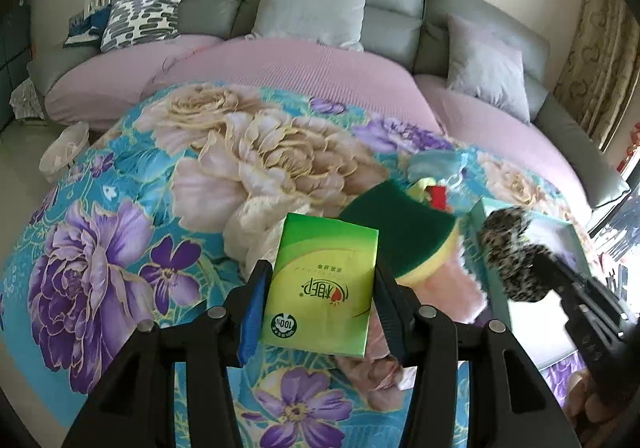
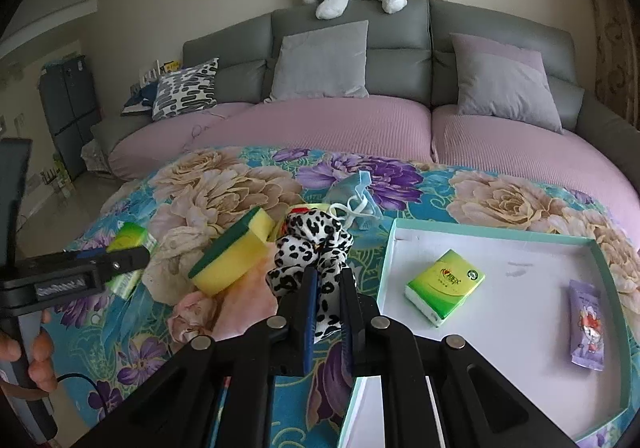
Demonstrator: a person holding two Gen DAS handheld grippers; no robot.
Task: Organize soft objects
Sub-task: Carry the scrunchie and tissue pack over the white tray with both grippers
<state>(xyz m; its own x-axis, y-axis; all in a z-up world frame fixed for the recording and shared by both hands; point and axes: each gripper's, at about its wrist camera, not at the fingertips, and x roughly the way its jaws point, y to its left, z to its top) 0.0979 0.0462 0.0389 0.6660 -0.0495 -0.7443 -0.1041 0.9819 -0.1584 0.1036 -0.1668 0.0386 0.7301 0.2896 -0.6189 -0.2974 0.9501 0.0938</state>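
Partly done — tray [image 2: 600, 244] holds one tissue pack [image 2: 445, 287] and a purple packet [image 2: 586, 322]; left gripper [image 1: 320, 290] clamps another pack [image 1: 320, 286], right gripper [image 2: 329, 290] pinches the scrunchie [image 2: 310, 248], both left of tray — sponge [image 2: 232, 254], mask [image 2: 356, 199] remain.

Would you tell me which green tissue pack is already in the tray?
The green tissue pack lying in the tray; the other pack is clamped in the left gripper.

My floral-clothed table [image 2: 248, 175], sponge [image 2: 234, 254] leaning on cream cloth [image 2: 176, 248], blue mask [image 2: 352, 195], pink cloth [image 2: 224, 304], white tray [image 2: 492, 236].
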